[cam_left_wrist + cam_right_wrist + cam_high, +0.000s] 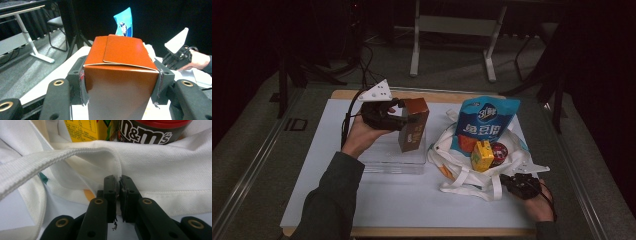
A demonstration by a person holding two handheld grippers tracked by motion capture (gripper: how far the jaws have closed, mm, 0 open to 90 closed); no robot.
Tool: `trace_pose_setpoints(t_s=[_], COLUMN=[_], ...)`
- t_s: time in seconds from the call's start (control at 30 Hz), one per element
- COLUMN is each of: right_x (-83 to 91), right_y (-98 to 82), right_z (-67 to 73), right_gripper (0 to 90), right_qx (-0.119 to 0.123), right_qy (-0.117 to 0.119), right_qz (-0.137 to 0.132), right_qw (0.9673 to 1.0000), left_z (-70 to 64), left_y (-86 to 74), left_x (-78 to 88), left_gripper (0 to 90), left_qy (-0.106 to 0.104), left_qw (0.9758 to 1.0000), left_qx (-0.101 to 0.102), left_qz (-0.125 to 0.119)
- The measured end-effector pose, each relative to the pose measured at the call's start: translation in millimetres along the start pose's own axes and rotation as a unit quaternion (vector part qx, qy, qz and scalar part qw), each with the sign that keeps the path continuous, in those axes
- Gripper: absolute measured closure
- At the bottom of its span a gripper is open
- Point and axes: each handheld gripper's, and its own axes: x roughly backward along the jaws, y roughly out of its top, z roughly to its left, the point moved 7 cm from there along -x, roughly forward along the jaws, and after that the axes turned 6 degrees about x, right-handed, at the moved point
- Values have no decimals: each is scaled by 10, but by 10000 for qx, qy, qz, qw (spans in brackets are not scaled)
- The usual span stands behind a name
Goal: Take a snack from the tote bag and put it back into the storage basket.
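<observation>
My left gripper (404, 119) is shut on a brown carton box (414, 125) and holds it upright above a clear plastic tray (384, 162). In the left gripper view the pads (82, 82) press both sides of the box (122, 52). A white tote bag (457, 177) lies at the right, with a blue snack bag (484, 122), a yellow juice carton (482, 156) and a red-lidded M&M's jar (500, 151) in it. My right gripper (507, 180) is shut on the tote bag's fabric rim (160, 167), with its jaws (119, 183) pinched together under the jar (150, 131) and carton (83, 130).
A white mat (337, 200) covers the wooden table (412, 232). The bag's straps (50, 162) loop loosely toward the front edge. Desk legs (414, 50) and cables stand on the floor beyond the table. The other hand and gripper (178, 56) appear far right in the left gripper view.
</observation>
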Motion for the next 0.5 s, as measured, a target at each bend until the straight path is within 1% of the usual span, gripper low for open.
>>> trace_pose_setpoints(t_s=[0.1, 0.27, 0.5], right_x=[0, 0, 1], right_y=[-1, -1, -1], right_z=[0, 2, 4], right_gripper=[839, 839, 840], right_qx=[-2, -6, -16], right_qy=[0, -8, -14], right_qz=[0, -3, -3], right_qw=[10000, 10000, 10000], left_z=[22, 50, 76], left_y=[-26, -83, -141], left_x=[10, 17, 27], left_gripper=[429, 429, 429], left_qy=[77, 142, 136], left_qw=[9999, 9995, 9987], left_qx=[-20, -51, -88], left_qz=[87, 285, 479])
